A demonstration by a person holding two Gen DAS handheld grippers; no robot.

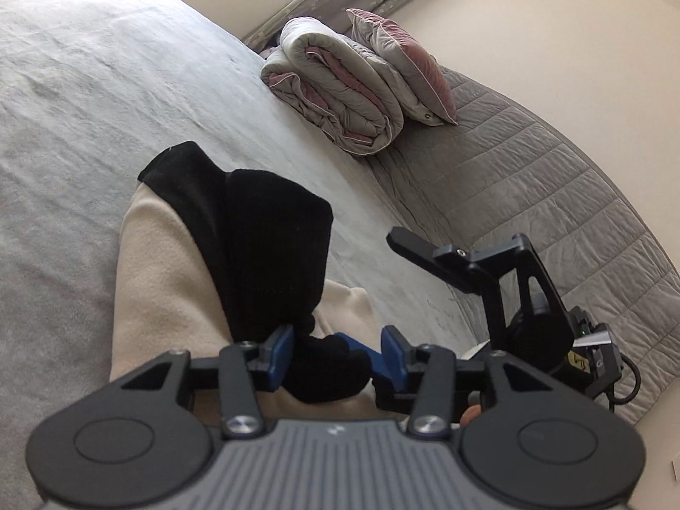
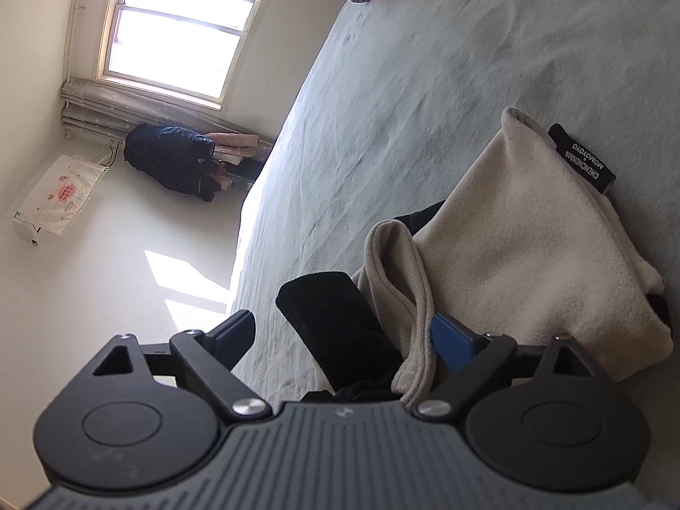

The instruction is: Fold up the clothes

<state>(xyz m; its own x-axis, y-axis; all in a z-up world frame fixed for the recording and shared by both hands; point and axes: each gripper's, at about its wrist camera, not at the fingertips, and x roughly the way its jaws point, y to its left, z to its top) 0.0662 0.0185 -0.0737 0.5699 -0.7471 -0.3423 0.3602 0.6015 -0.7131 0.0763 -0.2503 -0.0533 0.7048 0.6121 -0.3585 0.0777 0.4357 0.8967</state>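
Note:
A cream and black fleece garment lies bunched on the grey bed sheet. My left gripper stands open at its near end. A lump of black fabric lies between the blue pads, and the right-hand pad is clear of it. One finger of my right gripper shows just to the right. In the right wrist view the right gripper is wide open, with a black sleeve end and a cream hem lying loose between its pads. A black label sticks out of the cream cloth.
A rolled duvet and a pillow sit at the far end of the bed, against a quilted grey headboard. Off the bed are a window, a heap of dark clothes and a covered white appliance.

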